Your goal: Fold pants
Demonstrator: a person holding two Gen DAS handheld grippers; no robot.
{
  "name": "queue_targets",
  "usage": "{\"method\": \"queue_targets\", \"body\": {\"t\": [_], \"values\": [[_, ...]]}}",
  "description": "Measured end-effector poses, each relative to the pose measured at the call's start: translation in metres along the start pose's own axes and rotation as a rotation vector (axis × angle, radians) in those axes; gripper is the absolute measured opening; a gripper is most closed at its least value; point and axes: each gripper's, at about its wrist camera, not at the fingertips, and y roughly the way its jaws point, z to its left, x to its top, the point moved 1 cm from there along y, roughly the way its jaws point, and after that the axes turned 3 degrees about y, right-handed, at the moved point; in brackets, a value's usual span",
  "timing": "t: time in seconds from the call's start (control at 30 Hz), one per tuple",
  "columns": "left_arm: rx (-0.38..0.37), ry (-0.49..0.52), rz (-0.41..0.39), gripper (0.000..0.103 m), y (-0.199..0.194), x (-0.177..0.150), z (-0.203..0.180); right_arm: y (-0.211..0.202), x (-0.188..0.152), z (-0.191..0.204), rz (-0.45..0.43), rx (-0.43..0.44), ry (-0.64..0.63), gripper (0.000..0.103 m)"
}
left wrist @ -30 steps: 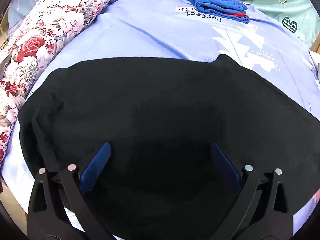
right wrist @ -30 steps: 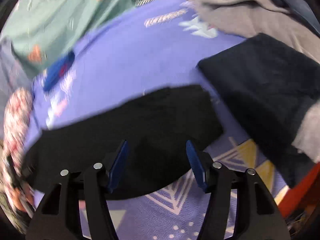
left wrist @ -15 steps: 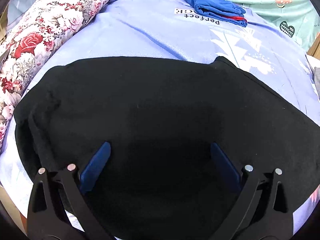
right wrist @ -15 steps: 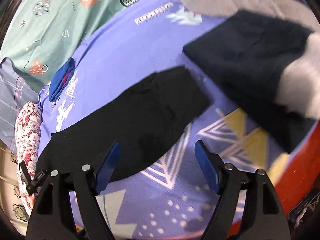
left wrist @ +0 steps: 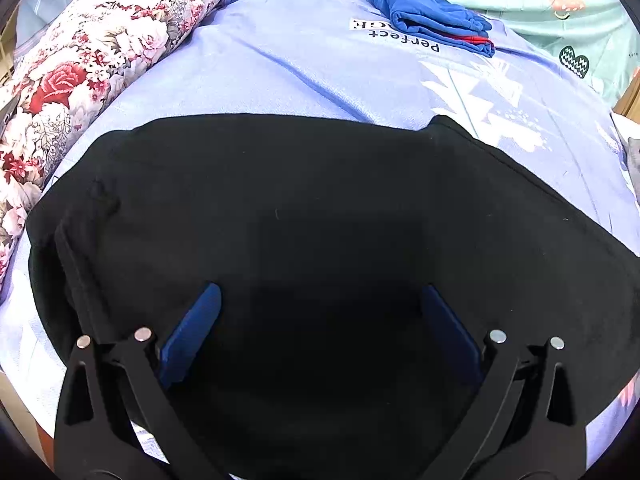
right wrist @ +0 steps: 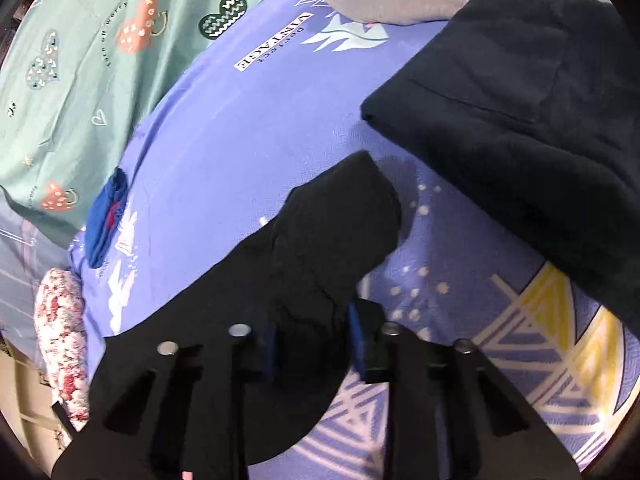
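Pants (left wrist: 320, 208) flat on the bedsheet (left wrist: 304, 68), pillow (left wrist: 92, 44) to their left, folded cloth (left wrist: 432, 16) beyond.

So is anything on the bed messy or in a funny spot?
Nothing is spilled or torn. The black pants lie mostly flat, but the leg end is bunched up where the right gripper has just been closing on it. Folded dark pants and a small blue bundle sit neatly aside.
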Motion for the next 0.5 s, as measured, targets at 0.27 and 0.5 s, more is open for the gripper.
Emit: {"method": "queue_targets", "body": {"t": [0.27,0.5], "values": [[-0.019,-0.017,-0.009,0.101,-0.001,-0.001,0.002,-0.037,-0.016,0.095,-0.04,0.105,-0.256,0.023],[-0.021,-0.019,-0.011,0.101,-0.002,-0.001,0.001,0.018,-0.077,0.196,0.078,0.149,-0.5,0.023]]}}
